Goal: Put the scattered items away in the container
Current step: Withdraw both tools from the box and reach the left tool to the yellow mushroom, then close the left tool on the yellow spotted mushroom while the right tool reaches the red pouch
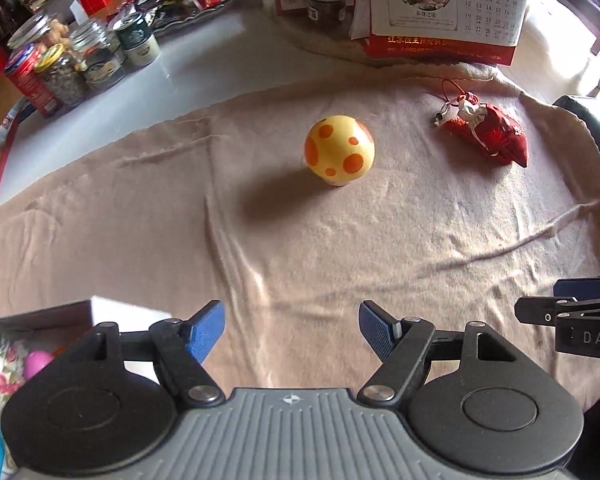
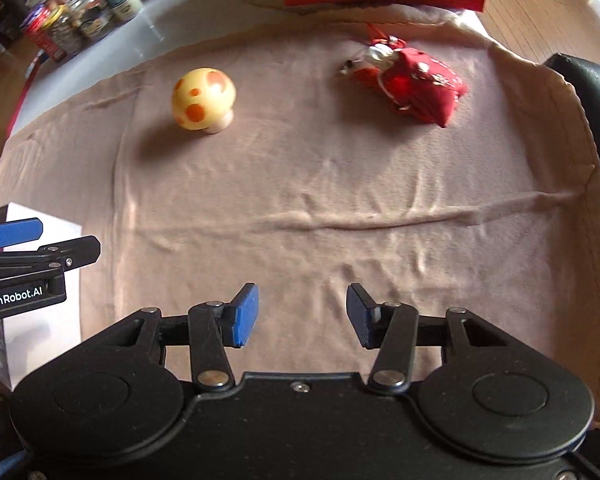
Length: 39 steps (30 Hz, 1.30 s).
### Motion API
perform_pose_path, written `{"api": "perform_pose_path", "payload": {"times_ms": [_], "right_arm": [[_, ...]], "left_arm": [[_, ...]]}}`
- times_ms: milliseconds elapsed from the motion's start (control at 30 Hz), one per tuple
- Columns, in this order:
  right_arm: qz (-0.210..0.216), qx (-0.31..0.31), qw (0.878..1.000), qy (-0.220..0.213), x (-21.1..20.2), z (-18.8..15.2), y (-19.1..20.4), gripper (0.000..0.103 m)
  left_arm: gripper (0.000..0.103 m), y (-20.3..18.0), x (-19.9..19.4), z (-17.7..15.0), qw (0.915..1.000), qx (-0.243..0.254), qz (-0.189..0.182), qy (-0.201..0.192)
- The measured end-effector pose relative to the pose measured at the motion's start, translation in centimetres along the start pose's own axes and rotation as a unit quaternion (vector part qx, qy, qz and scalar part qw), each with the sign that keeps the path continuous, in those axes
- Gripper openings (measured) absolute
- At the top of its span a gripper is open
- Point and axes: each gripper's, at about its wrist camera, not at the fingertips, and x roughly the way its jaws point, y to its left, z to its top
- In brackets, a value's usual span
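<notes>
Two items left out on the beige cloth [image 1: 339, 248], and both grippers come in empty, so this reads as the reach between pickups: the white box [image 1: 112, 310] at the near-left edge of the cloth already holds a floral bundle and something pink, and the mushroom toy and the pouch are yet to go in. Take the mushroom toy [image 1: 339, 149] as the marker, standing upright on its stub of a stem near the middle of the cloth. The red drawstring pouch [image 1: 487, 134] lies to the right of it and well apart, its cord trailing away toward the desk calendar [image 1: 443, 4] beyond. Left of the mushroom and farther back, off the cloth, stands a cluster of glass jars [image 1: 80, 64]. The left gripper [image 1: 292, 330] hangs on the near side of the mushroom, pointing steeply down at bare cloth, jaws spread wide with nothing between them. The right gripper [image 2: 302, 316] sits just beside it, nearer the pouch's side, also tipped steeply down, jaws parted more narrowly and equally empty. Next move, by my reckoning: the left carries forward over the round cap and needs its jaws wide enough to straddle it; the right goes for the pouch, soft, so a pinch across its body should do.
</notes>
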Motion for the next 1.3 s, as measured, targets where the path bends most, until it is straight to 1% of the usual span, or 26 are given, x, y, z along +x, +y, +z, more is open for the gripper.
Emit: {"api": "perform_pose_path", "payload": {"times_ms": [167,233,300,433,600,667,767,800,833,867,933,1067,1133,1233,1300], "right_arm": [[-0.013,0.029,0.999,0.003,2.0,1.8,-3.6,0.05],[-0.017,0.035,0.999,0.001,2.7,2.5,-4.5,0.05],[-0.021,0.035,0.999,-0.004,3.1,3.2,-5.1,0.05],[-0.033,0.023,0.999,-0.027,3.2,5.2,-5.3,0.05],[-0.057,0.015,0.996,-0.067,3.0,8.5,-5.5,0.05],[-0.054,0.023,0.995,-0.076,3.1,9.8,-5.8,0.05],[-0.061,0.031,0.994,-0.08,3.9,11.5,-6.0,0.05],[-0.062,0.033,0.994,-0.079,4.2,11.9,-6.0,0.05],[-0.063,0.035,0.994,-0.079,4.5,12.4,-6.0,0.05],[-0.063,0.037,0.994,-0.079,4.8,12.8,-6.1,0.05],[-0.066,0.039,0.994,-0.079,5.4,13.4,-6.0,0.05],[-0.089,0.023,0.992,-0.087,6.1,14.5,-5.4,0.051],[-0.094,0.019,0.992,-0.085,6.5,15.0,-5.2,0.057],[-0.096,0.018,0.992,-0.082,6.6,15.3,-5.0,0.058],[-0.095,0.009,0.992,-0.079,6.7,15.4,-4.8,0.061]], "left_arm": [[0.077,-2.2,3.7,3.6,0.9996,0.014,0.006,-0.022],[0.081,-2.6,4.9,5.2,0.9995,0.012,0.0,-0.031],[0.081,-2.7,6.1,6.7,0.9994,0.009,-0.006,-0.034],[0.082,-3.2,7.9,9.2,0.999,0.007,-0.021,-0.039],[0.083,-4.5,10.1,11.2,0.9984,0.043,-0.001,-0.037],[0.083,-4.8,11.0,11.4,0.9983,0.05,-0.004,-0.029],[0.083,-4.9,12.6,11.2,0.9985,0.053,-0.013,-0.008],[0.079,-4.9,13.0,11.1,0.9985,0.052,-0.016,-0.005],[0.07,-4.7,13.2,10.9,0.9985,0.05,-0.018,-0.007],[0.068,-4.4,13.3,10.6,0.9987,0.046,-0.023,-0.008],[0.067,-3.7,13.4,10.3,0.9988,0.033,-0.036,-0.007],[0.067,-2.8,13.1,9.8,0.9986,0.014,-0.051,0.001],[0.067,-2.7,13.0,9.5,0.9986,0.018,-0.049,0.008],[0.067,-2.8,12.7,8.7,0.9986,0.026,-0.043,0.014],[0.067,-2.7,12.5,8.2,0.9983,0.03,-0.046,0.019]]}}
